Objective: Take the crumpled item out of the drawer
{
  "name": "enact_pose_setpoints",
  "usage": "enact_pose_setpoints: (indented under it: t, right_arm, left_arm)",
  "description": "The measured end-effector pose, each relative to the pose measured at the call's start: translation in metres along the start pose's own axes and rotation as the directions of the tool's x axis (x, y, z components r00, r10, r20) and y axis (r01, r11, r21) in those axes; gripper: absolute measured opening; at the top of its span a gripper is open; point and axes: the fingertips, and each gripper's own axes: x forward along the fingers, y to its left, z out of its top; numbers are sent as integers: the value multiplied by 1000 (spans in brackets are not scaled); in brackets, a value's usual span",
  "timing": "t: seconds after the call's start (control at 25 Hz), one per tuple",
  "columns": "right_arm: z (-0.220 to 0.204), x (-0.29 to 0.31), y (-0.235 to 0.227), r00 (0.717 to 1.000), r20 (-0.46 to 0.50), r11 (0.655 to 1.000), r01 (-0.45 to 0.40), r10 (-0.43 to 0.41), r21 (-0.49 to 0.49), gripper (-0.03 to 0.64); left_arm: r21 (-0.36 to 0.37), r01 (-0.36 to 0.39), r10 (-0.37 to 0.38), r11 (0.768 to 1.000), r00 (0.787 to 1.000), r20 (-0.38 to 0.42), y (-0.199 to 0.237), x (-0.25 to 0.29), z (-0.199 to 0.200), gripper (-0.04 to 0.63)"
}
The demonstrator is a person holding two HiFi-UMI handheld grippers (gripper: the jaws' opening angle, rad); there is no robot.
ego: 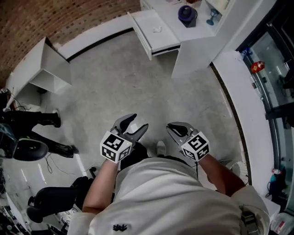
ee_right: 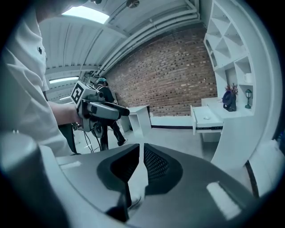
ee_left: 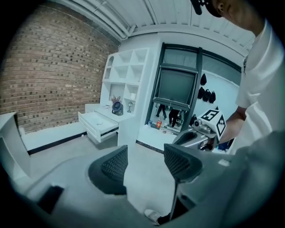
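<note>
- My left gripper (ego: 139,122) was held low over the grey floor (ego: 138,87), just in front of my body. Its jaws stood wide apart, with only bare floor between them.
- My right gripper (ego: 172,127) was beside it at about the same height. In the right gripper view its jaws were drawn almost together, leaving a thin slit with nothing in it.
- The drawer (ego: 161,40) hung pulled out from the white desk (ego: 193,34) at the far side of the room, well apart from both grippers.
- The crumpled item (ego: 157,30), small and white, lay on the drawer bottom, about in the middle.
- A dark round thing (ego: 187,13) stood on the desk top behind the drawer, but I couldn't tell what it was.
- A small white table (ego: 50,64) stood against the brick wall (ego: 55,18) to my left.
- Another person's dark legs and boots (ego: 41,121) showed at the left edge of the head view.
</note>
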Motion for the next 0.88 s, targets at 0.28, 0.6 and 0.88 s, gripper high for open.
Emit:
enact_pose_setpoints:
  t: [0.28, 0.6, 0.88]
  right_arm:
    - [32, 43, -45, 995, -9, 994, 100, -100, 43, 44]
    - [104, 125, -76, 974, 11, 970, 225, -226, 89, 44]
    - [144, 178, -91, 958, 11, 951, 283, -286, 124, 40]
  left_arm:
    - [15, 75, -75, 997, 997, -11, 74, 29, 22, 255]
    - [97, 165, -162, 981, 986, -41, 187, 30, 63, 255]
    - [125, 208, -200, 970, 977, -76, 268, 46, 77, 255]
